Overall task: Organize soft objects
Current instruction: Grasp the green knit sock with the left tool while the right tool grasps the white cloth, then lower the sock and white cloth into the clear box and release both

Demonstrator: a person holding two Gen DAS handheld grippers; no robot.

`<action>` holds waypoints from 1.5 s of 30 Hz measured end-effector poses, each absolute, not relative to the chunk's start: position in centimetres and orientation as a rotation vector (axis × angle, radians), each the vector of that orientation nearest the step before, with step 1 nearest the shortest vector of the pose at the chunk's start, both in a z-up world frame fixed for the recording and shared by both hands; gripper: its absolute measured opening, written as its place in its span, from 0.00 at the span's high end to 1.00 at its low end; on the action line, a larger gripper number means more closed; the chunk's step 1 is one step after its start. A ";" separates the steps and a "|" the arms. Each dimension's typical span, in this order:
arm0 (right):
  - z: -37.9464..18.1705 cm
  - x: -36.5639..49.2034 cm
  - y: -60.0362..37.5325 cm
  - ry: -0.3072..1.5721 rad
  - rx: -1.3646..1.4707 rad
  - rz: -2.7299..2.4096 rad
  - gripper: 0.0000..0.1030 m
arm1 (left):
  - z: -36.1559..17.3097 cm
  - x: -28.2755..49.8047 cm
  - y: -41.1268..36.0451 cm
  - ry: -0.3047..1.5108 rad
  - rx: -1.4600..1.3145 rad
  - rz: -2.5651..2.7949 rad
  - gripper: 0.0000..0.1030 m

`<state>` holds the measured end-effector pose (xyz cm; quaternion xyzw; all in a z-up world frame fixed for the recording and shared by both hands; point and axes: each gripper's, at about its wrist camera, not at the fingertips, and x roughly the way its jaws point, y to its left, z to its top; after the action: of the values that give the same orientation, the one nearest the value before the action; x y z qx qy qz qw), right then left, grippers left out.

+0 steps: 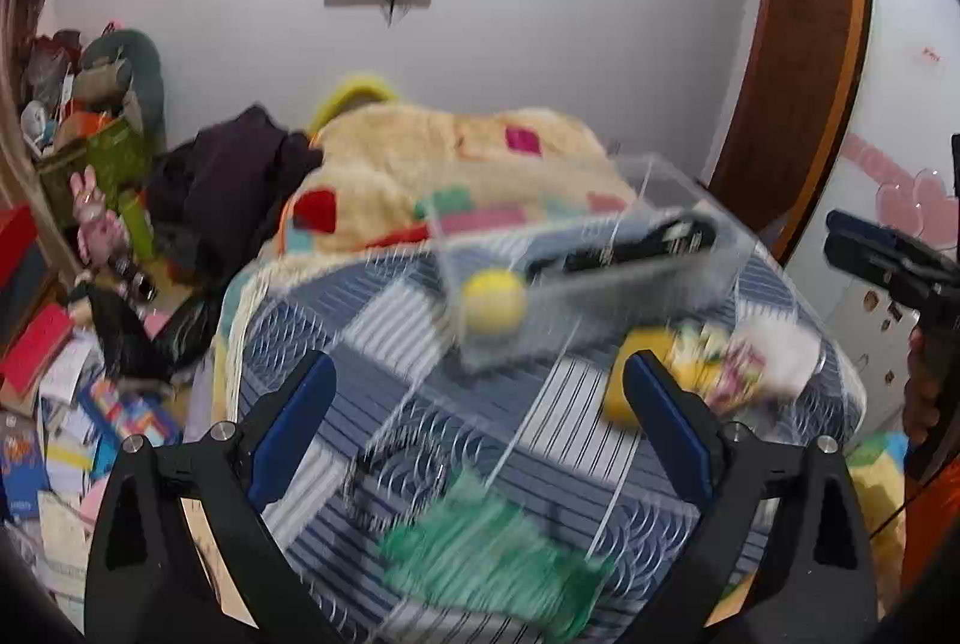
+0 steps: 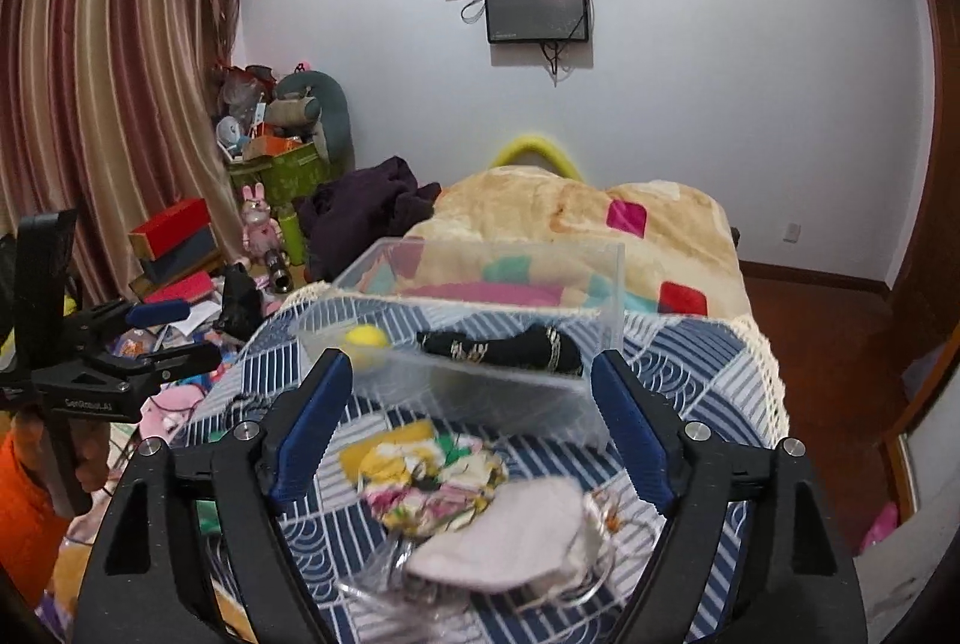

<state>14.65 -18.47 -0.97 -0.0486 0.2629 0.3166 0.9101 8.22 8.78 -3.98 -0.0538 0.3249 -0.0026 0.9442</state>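
- Clear plastic box (image 2: 480,320) sits on my blue patterned bedspread (image 2: 690,362); inside lie a yellow ball (image 2: 367,338) and a black sock (image 2: 504,347).
- My right gripper (image 2: 474,428) is spread wide, holding nothing — below it a white cloth (image 2: 510,542) touches a floral cloth (image 2: 432,482).
- My left gripper (image 1: 477,428) is also wide open and empty, above a blurred green cloth (image 1: 492,560).
- A yellow thing (image 1: 645,350) lies beside the box — too blurred to name.
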 end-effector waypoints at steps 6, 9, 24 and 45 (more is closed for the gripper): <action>-4.2 14.6 -16.9 0.629 -0.106 0.680 0.22 | -8.8 6.4 8.1 0.773 -0.117 0.005 0.05; -5.8 14.8 -16.3 0.677 -0.106 0.694 0.22 | -10.5 5.8 7.5 0.807 -0.112 0.004 0.05; -5.8 13.9 -19.7 0.664 -0.072 0.628 0.25 | -13.0 4.3 5.4 0.803 -0.111 0.013 0.37; -6.5 14.0 -23.0 0.671 -0.020 0.542 0.92 | -8.6 3.4 4.4 0.682 -0.120 -0.072 0.81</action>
<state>14.01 -23.03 -6.49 -0.0097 0.3250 0.2625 0.9085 3.38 4.36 -8.57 -0.0587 0.3339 -0.0354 0.9401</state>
